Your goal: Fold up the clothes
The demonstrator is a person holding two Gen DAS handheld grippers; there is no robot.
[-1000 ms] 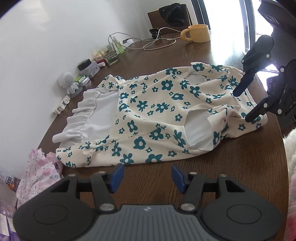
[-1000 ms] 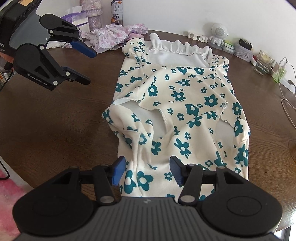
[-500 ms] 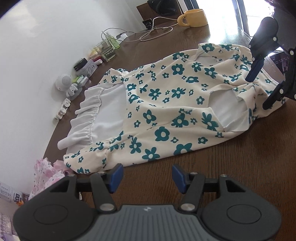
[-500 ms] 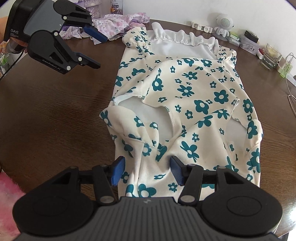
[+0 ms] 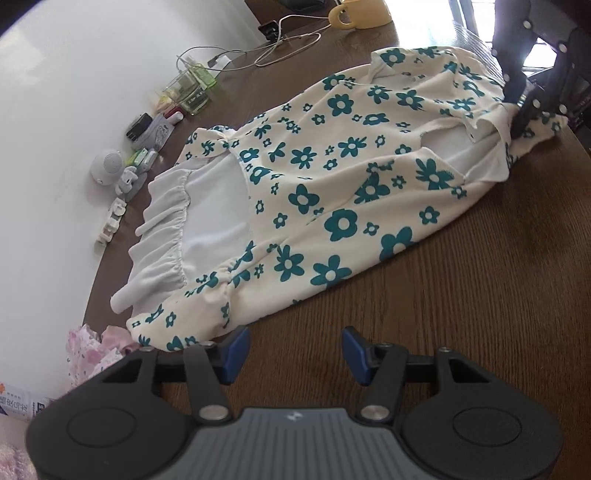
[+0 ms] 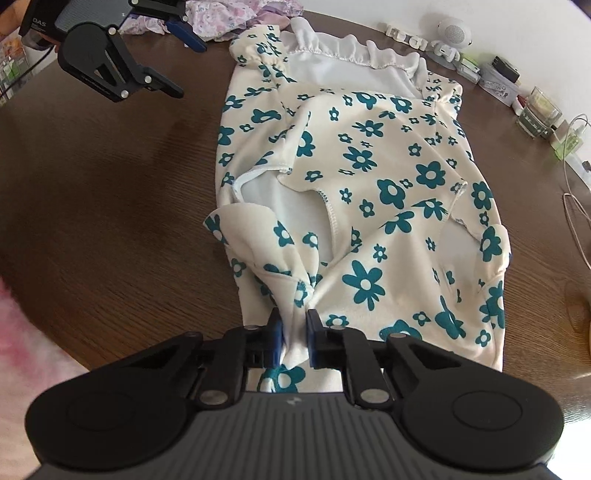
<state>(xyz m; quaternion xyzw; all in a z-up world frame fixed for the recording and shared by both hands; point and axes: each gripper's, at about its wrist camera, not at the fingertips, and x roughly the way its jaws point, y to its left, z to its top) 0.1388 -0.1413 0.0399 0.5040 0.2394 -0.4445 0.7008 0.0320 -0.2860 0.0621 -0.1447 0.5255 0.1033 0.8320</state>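
We're in a home here, a lived-in room with a round dark wooden table [image 5: 480, 295] pushed against a white wall [image 5: 74, 92]. Up at twelve o'clock sit a yellow mug [image 5: 360, 14] and tangled charging cables [image 5: 280, 40], and at ten o'clock small toiletries and a little white figurine [image 5: 109, 168].

One floral garment [image 5: 332, 192], one pink crumpled cloth [image 5: 92, 350], two tongs, left [image 5: 293, 354] and right [image 6: 293, 332], one yellow mug [image 5: 360, 14], one glass jar [image 5: 188, 92], one white speaker [image 5: 108, 165], one desk [image 5: 480, 295]
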